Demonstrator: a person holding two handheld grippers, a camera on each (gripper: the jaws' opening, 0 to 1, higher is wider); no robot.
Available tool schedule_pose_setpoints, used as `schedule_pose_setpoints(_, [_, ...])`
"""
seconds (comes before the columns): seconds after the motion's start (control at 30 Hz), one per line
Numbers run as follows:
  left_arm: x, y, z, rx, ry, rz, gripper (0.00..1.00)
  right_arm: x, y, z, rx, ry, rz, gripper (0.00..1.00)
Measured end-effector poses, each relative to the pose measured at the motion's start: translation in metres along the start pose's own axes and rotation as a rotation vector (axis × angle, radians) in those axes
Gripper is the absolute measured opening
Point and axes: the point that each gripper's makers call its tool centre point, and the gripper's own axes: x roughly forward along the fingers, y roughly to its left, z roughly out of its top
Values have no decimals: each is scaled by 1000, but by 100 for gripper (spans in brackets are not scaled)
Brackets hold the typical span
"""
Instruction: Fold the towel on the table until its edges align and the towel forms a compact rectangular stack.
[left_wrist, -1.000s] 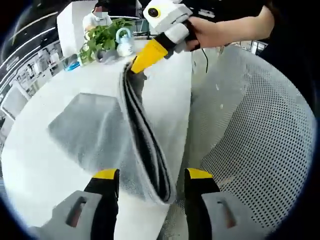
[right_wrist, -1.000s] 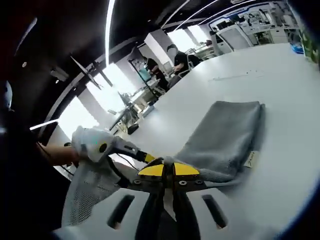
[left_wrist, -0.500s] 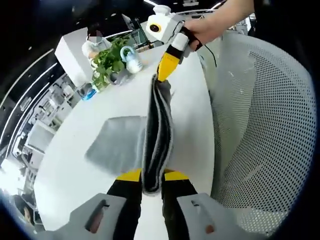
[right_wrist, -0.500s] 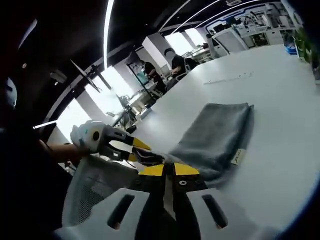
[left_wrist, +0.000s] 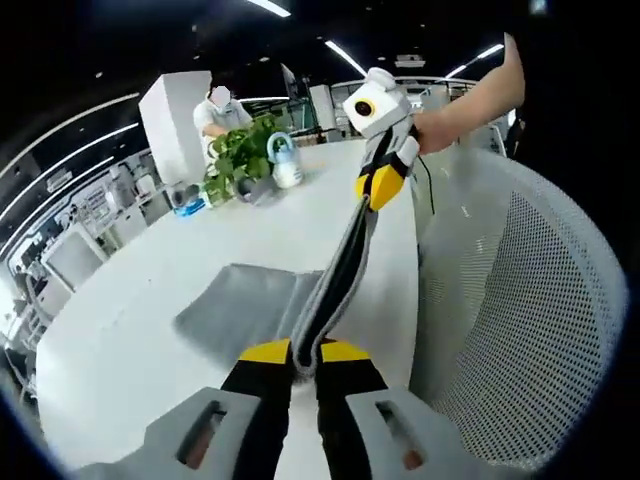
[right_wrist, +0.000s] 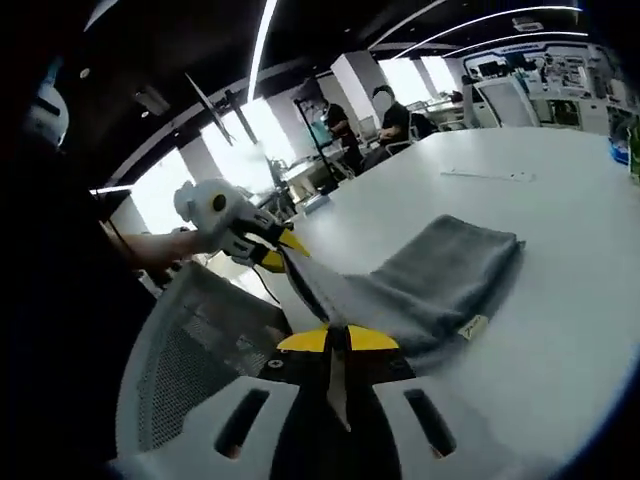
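towel (left_wrist: 262, 305): we see plain grey
tabletop (left_wrist: 130, 300): white
left claw (left_wrist: 305, 355): yellow tips
right claw (right_wrist: 337, 340): yellow tips
chair (left_wrist: 520, 330): white perforated mesh
plant (left_wrist: 240, 155): green

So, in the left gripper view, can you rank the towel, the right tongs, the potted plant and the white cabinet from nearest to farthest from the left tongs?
1. Towel: clamped in the left tongs, its edge stretched up ahead.
2. Right tongs: up ahead, gripping the towel's far end at the table edge.
3. Potted plant: upper left, across the table.
4. White cabinet: behind the plant.
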Motion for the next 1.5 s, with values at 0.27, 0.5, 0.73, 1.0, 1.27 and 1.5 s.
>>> schedule_pose_setpoints(0.27, [-22, -11, 30, -90, -26, -102, 7, -20, 19, 19, -28, -47, 75, 1])
schedule_pose_setpoints(0.5, [-35, -24, 49, -116, -43, -167, 6, -35, 33, 30, -53, -63, 113, 1])
schedule_pose_setpoints(0.73, [-46, -42, 61, -147, -30, -222, 6, -44, 50, 34, -79, -39, 159, 1])
schedule_pose_setpoints(1.0, [-53, -48, 71, -222, -46, -260, 6, -47, 57, 43, -67, -42, 200, 1])
schedule_pose_setpoints(1.27, [-34, -24, 61, -277, 6, -275, 6, -34, 24, 42, 26, -5, 180, 1])
schedule_pose_setpoints(1.5, [-15, 0, 50, -386, 34, -355, 6, -23, -8, 44, 190, 29, 203, 1])
